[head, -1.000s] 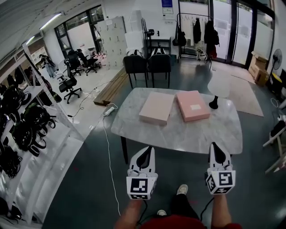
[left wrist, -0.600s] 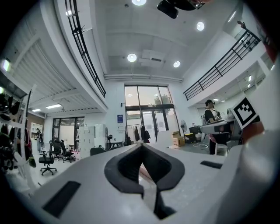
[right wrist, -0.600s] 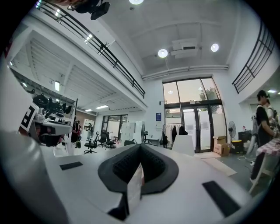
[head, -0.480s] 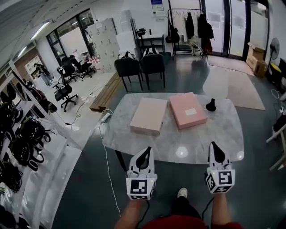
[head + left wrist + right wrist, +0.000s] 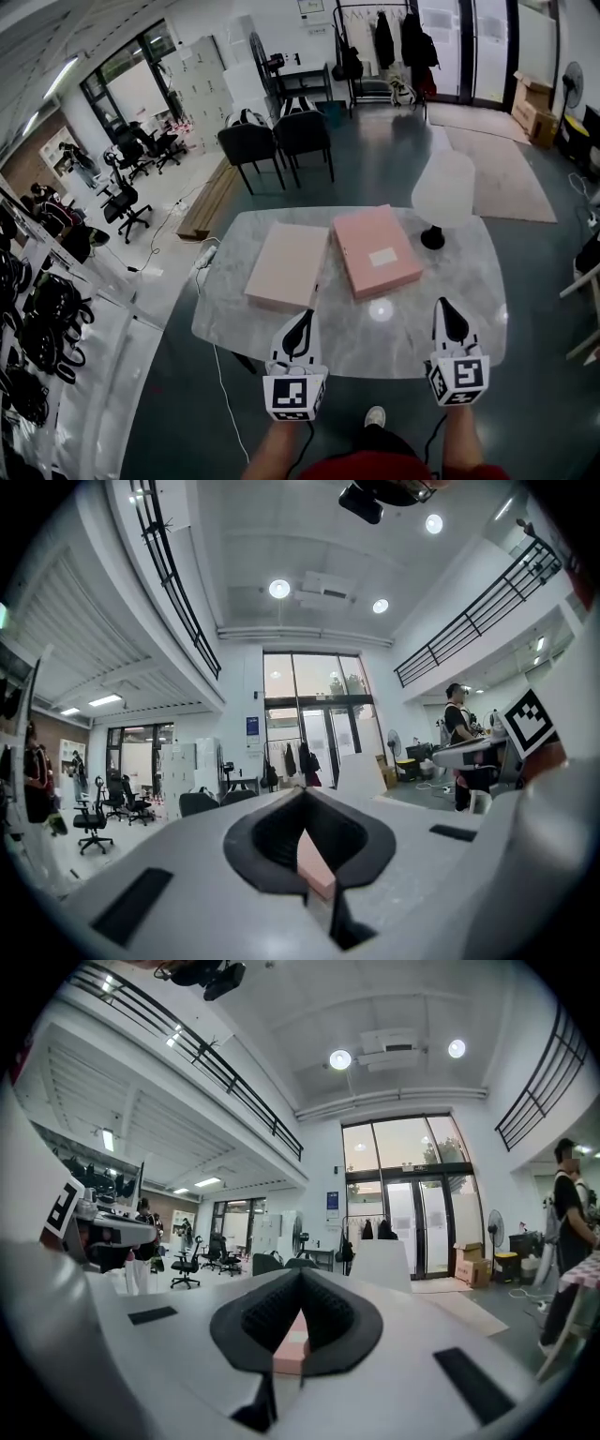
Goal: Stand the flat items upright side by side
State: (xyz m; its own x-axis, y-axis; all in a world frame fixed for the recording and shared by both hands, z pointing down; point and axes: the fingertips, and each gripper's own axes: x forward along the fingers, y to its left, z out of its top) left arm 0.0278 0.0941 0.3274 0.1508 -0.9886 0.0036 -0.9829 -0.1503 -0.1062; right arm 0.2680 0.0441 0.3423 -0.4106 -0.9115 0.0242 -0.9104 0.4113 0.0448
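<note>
Two flat boxes lie side by side on the marble table (image 5: 412, 323): a beige-pink one (image 5: 286, 265) at the left and a pink one with a white label (image 5: 377, 250) at the right. My left gripper (image 5: 302, 323) hangs shut and empty over the table's near edge, just short of the beige-pink box. The right gripper (image 5: 448, 314) is shut and empty too, nearer me than the labelled box. In the left gripper view, the box's pink edge (image 5: 314, 864) shows under the left gripper's (image 5: 302, 794) tips. The right gripper view shows the labelled box (image 5: 292, 1344) below the right gripper's (image 5: 300, 1274) tips.
A white lamp (image 5: 442, 192) on a black foot stands at the table's back right, close to the labelled box. Two dark chairs (image 5: 277, 139) stand beyond the table. Racks with black gear (image 5: 42, 309) line the left side. A cable and power strip (image 5: 204, 255) lie on the floor.
I have walked up to the table: it now lies right below, and both shut grippers have come forward from over the floor to over its near edge.
</note>
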